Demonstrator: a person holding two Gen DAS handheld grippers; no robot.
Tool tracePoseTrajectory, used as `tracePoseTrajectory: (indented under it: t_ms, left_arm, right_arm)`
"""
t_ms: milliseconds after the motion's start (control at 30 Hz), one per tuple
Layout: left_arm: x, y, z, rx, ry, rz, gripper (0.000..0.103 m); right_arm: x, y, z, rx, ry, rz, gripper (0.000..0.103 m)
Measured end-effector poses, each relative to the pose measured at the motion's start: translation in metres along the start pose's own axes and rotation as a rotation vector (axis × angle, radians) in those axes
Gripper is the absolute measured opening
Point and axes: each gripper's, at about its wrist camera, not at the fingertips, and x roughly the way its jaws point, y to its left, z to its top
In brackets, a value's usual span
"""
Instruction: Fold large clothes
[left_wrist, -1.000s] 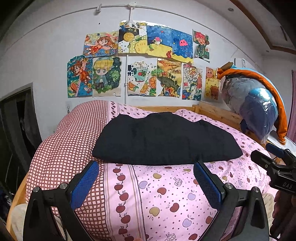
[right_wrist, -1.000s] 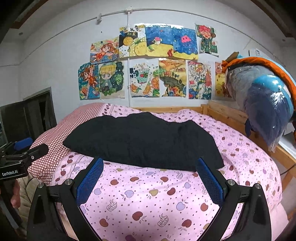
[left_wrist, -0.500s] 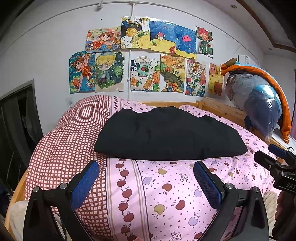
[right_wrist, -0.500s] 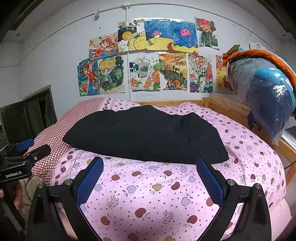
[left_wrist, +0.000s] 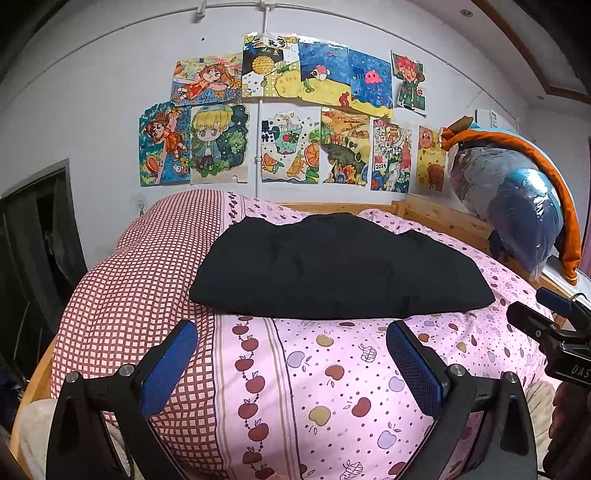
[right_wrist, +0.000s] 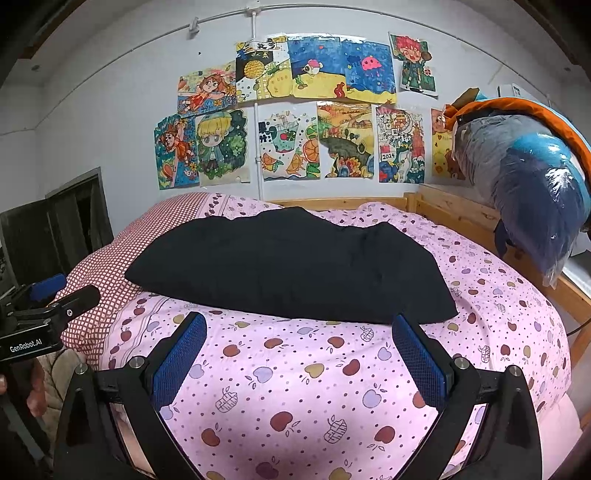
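A black garment (left_wrist: 340, 269) lies folded into a wide flat bundle on the pink apple-print bedspread (left_wrist: 332, 373); it also shows in the right wrist view (right_wrist: 295, 269). My left gripper (left_wrist: 291, 336) is open and empty, held above the bedspread just short of the garment's near edge. My right gripper (right_wrist: 299, 332) is open and empty, also just short of the near edge. Each gripper appears at the edge of the other's view: the right one (left_wrist: 546, 332) and the left one (right_wrist: 44, 310).
A red-checked pillow or cover (left_wrist: 140, 288) lies to the left of the garment. A wooden bed rail (right_wrist: 461, 210) runs along the right, with a bagged blue and orange bundle (right_wrist: 532, 184) above it. Drawings (left_wrist: 288, 110) cover the back wall. A dark doorway (left_wrist: 33, 236) is at left.
Both views have shifted a little, so the garment sits slightly higher and farther in frame; both grippers have stayed open and empty. The garment has not moved on the bed.
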Motion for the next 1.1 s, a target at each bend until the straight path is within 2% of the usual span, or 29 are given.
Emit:
tracePoseTrajectory:
  t_ms: [1100]
  left_arm:
    - [-0.0025, -0.0016, -0.0005, 0.007, -0.001, -0.003, 0.103]
  right_arm:
    - [-0.0005, -0.0023, 0.0001, -0.001, 0.0, 0.003, 0.099]
